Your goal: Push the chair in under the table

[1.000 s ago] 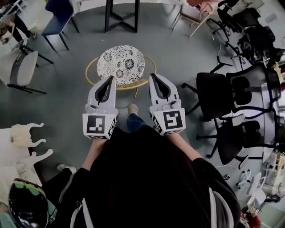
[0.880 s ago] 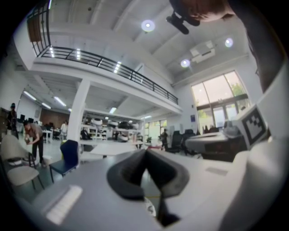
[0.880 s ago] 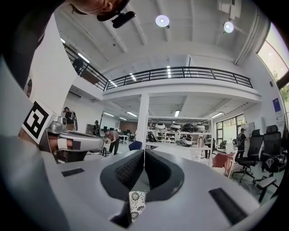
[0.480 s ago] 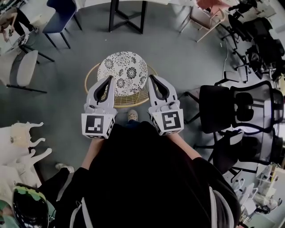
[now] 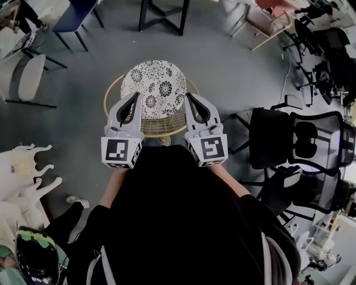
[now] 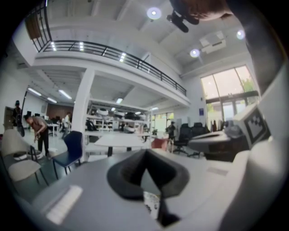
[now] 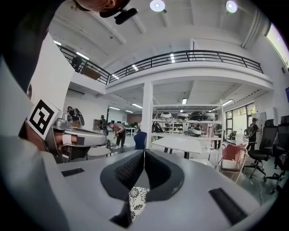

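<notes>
Left gripper point(image 5: 135, 96) and right gripper point(image 5: 189, 96), each with its jaws pressed together on nothing, extend side by side from a person in black and flank the near edge of the chair point(image 5: 154, 83). Ahead, across grey floor point(image 5: 222, 61), stands the black-legged table point(image 5: 164, 14), well apart from the chair. Black office chairs point(image 5: 295, 139) crowd the right side. The chair, a round seat with a black-and-white flower pattern in a gold wire frame, sits between the two grippers' tips. Its wire back point(image 5: 161, 119) is nearest the person. Whether the tips touch the frame cannot be told.
</notes>
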A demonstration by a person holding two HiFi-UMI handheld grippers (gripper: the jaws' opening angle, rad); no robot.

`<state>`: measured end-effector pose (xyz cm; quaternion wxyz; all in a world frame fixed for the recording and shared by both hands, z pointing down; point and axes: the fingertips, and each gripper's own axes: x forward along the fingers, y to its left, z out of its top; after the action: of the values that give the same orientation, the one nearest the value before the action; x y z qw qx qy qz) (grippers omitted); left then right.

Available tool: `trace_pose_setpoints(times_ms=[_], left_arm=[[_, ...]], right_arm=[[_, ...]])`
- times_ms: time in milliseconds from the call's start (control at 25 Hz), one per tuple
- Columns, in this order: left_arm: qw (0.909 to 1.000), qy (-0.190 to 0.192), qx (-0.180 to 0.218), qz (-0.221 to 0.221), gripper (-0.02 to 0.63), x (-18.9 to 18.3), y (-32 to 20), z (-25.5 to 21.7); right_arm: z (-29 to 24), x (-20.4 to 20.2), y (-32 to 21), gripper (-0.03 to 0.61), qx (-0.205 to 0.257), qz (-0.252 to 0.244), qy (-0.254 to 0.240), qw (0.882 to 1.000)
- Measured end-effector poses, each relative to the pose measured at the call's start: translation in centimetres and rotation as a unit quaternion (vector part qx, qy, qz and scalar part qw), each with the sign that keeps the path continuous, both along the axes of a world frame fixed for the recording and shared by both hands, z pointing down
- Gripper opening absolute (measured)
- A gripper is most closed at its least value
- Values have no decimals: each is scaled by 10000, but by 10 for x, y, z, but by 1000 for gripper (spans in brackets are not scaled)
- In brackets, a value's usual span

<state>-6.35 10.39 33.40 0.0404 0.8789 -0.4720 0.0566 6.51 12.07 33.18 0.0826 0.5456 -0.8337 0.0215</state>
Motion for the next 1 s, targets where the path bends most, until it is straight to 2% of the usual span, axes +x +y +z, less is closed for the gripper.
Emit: trace_pose_setpoints(times_ms=[600, 800, 1000], left_arm=[[9959, -346, -781, 310, 8, 0, -17, 60], [9924, -491, -1050, 406, 8, -7, -12, 89], [9852, -726, -1451, 554, 8, -15, 3, 131]], right_arm=[[65, 1, -3, 21, -659, 22, 358, 9972], [103, -7, 3, 21, -1039, -177, 536, 9930], [135, -15, 14, 21, -1394, -421, 645, 9872]])
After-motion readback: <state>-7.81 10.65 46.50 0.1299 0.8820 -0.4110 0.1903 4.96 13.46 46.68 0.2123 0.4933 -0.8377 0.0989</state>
